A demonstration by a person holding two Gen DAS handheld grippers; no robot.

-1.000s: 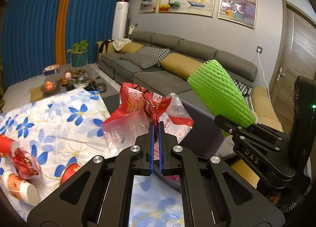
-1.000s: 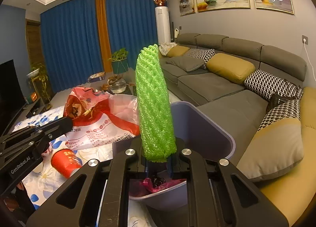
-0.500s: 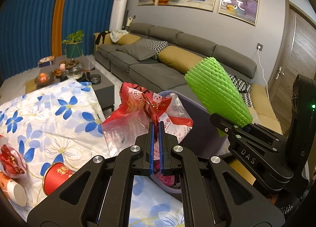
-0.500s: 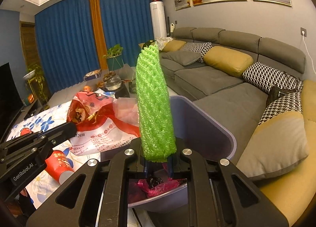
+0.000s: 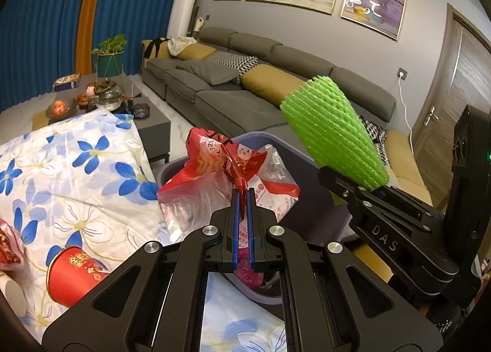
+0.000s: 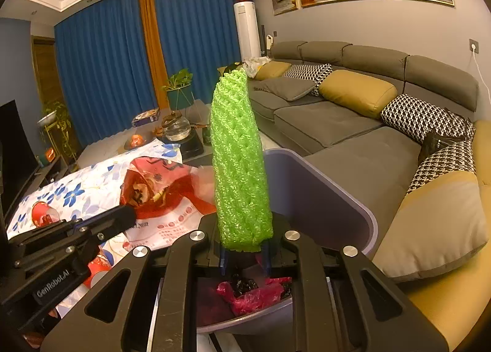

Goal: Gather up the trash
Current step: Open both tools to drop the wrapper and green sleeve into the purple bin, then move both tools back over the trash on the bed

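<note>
1. The left claw [image 5: 242, 195] is clamped on a red plastic bag [image 5: 227, 174], held over the bin [image 5: 276, 295].
2. The right claw [image 6: 244, 255] is clamped on a green foam net [image 6: 239, 168], upright above the same bin [image 6: 337, 198].

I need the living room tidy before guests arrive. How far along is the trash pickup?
Partly done. Pink and dark rubbish already lies in the purple bin. In hand: the left tongs grip a red-and-clear plastic bag and the right tongs grip a green foam net, both over the bin. Left: a red paper cup and more wrappers on the floral cloth.
</note>
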